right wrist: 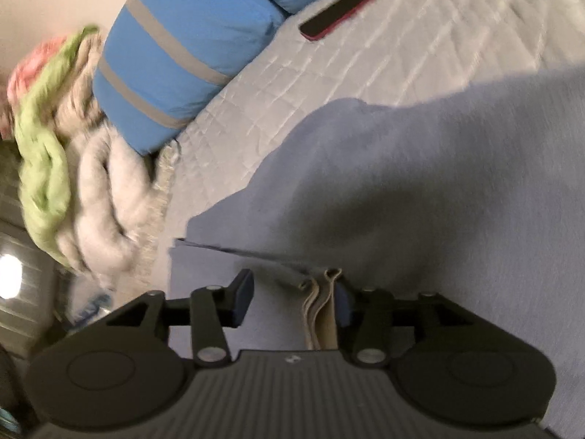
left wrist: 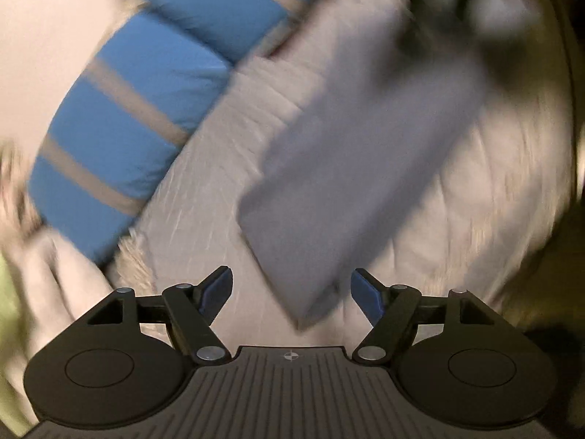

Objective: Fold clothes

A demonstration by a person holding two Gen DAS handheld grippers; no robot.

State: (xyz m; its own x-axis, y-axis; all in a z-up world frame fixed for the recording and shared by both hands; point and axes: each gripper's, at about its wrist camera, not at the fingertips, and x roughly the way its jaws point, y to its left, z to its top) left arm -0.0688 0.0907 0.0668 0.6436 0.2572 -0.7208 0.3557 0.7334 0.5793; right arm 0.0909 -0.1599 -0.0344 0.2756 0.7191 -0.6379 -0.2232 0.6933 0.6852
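Note:
A grey-lilac garment (left wrist: 358,153) lies folded into a long strip on the white quilted bed (left wrist: 475,201); this view is motion-blurred. My left gripper (left wrist: 290,287) is open just above the strip's near corner, and I cannot tell whether it touches. In the right wrist view the same garment (right wrist: 420,183) fills the right half, with a folded edge and beige layered hems (right wrist: 321,311) against the right finger. My right gripper (right wrist: 292,298) is open, its left finger clear of the cloth.
Blue pillows with grey stripes (right wrist: 175,58) lie along the bed's far side. A fluffy white blanket (right wrist: 106,201) and green and pink cloths (right wrist: 44,139) are piled beside them. A dark flat object with a red edge (right wrist: 347,7) lies on the quilt.

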